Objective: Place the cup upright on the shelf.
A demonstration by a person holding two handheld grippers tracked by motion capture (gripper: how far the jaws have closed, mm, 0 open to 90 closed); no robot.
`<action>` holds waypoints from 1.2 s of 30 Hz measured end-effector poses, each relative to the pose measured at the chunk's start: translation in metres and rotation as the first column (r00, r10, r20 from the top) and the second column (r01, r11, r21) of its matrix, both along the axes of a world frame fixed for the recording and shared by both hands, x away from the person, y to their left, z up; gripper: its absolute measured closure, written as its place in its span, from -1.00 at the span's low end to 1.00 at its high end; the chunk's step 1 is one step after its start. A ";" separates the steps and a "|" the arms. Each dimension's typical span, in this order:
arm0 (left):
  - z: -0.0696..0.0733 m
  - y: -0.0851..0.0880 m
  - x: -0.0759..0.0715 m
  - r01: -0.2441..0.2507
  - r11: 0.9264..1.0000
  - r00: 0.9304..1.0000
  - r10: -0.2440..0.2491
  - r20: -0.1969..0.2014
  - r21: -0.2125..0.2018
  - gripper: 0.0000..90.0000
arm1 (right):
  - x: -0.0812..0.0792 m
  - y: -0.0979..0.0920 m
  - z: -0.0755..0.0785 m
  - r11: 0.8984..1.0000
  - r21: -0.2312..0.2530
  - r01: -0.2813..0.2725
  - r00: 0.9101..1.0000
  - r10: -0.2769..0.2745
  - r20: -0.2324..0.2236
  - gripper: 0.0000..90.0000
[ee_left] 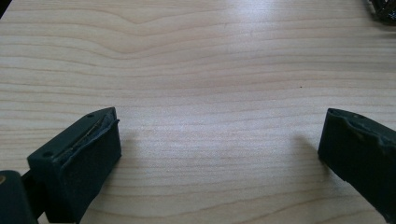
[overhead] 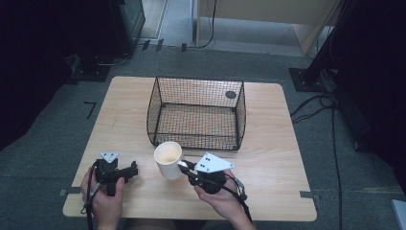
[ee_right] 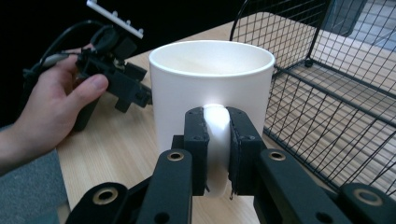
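Note:
A white mug (overhead: pixel 168 159) (ee_right: pixel 211 79) is held upright just in front of the wire basket (overhead: pixel 196 112). My right gripper (overhead: pixel 184 166) (ee_right: pixel 216 140) is shut on the mug's handle (ee_right: pixel 216 122), one pad on each side of it. In the high view the mug stands slightly above the wooden table (overhead: pixel 273 158). My left gripper (overhead: pixel 133 169) (ee_left: pixel 219 144) rests at the table's front left, its jaws wide open over bare wood with nothing between them.
The black wire basket (ee_right: pixel 327 84) stands empty at the table's middle, right behind the mug. A dark round mark (overhead: pixel 231 95) shows on the table behind the basket. Cables and dark stands lie on the grey floor around the table.

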State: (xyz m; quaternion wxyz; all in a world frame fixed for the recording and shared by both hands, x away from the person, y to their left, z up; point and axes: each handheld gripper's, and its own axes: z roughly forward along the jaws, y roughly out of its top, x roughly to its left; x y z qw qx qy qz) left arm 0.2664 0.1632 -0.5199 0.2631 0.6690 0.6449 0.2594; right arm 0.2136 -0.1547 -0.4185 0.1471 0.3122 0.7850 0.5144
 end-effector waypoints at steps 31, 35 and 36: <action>0.000 0.000 0.000 -0.001 1.000 1.000 0.001 0.001 -0.001 -1.00 | 0.038 -0.023 0.048 0.995 0.021 0.094 0.992 -0.095 0.079 0.78; 0.000 0.000 0.000 -0.001 1.000 1.000 0.001 0.000 -0.001 -1.00 | 0.043 -0.025 0.049 0.994 0.026 0.104 0.991 -0.106 0.086 0.78; 0.000 0.000 0.000 -0.001 1.000 1.000 0.001 0.001 -0.001 -1.00 | 0.047 -0.026 0.051 0.993 0.029 0.114 0.990 -0.116 0.085 0.78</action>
